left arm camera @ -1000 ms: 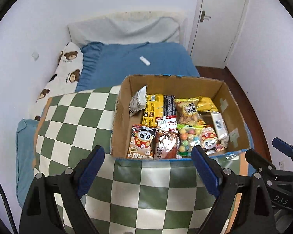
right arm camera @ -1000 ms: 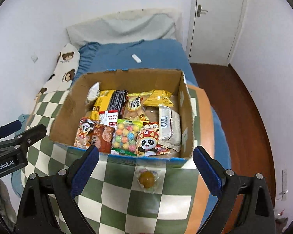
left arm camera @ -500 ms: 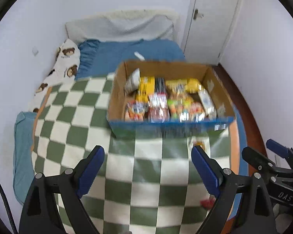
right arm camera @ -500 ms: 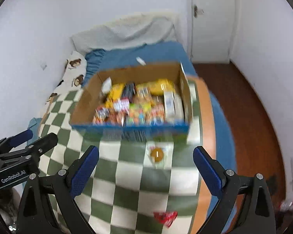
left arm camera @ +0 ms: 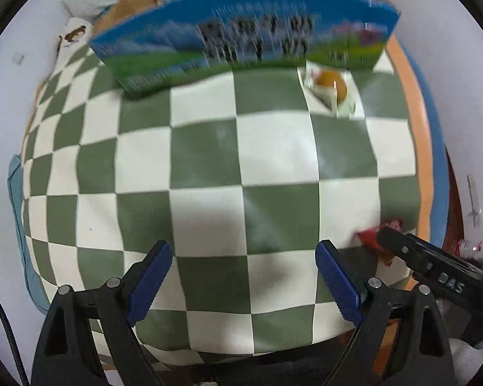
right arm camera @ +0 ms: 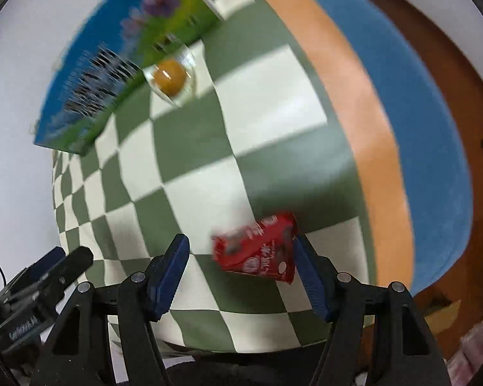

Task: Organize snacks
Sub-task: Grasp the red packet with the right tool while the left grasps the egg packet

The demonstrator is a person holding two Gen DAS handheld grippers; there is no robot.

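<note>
Red snack packet [right arm camera: 257, 247] lies on the green-and-white checked cloth [left arm camera: 273, 160], near its front right corner, well apart from the cardboard box [left arm camera: 241, 41] that holds the other snacks. Second loose item: clear wrapper with a round yellow-brown sweet [left arm camera: 331, 87], just in front of the box wall.

Right tongs [right arm camera: 240, 270]: jaws closing, packet between them. Right pad looks to be at the packet's edge, left pad clearly apart from it; not yet pinched. Left tongs [left arm camera: 244, 276]: spread wide over bare cloth, nothing between them.

Handling, judged: packet is a small foil-type pouch, so light, soft, crinkly, likely slick. It will crumple rather than resist; contents may crush under a hard squeeze. Best hold is across the short width at mid-body, or on a sealed end seam. The packet lies flat, so the pads probably need to reach down to the cloth to catch it.

Surface: padded cloth, gives under pressure, orange border [right arm camera: 354, 96] at the edge; blue bedding [right arm camera: 418, 112] beyond it. Soft base may let the packet sink or slide.

Room: white walls, brown wooden floor [right arm camera: 460, 64] at right. Frames are motion-blurred; box print unreadable.
</note>
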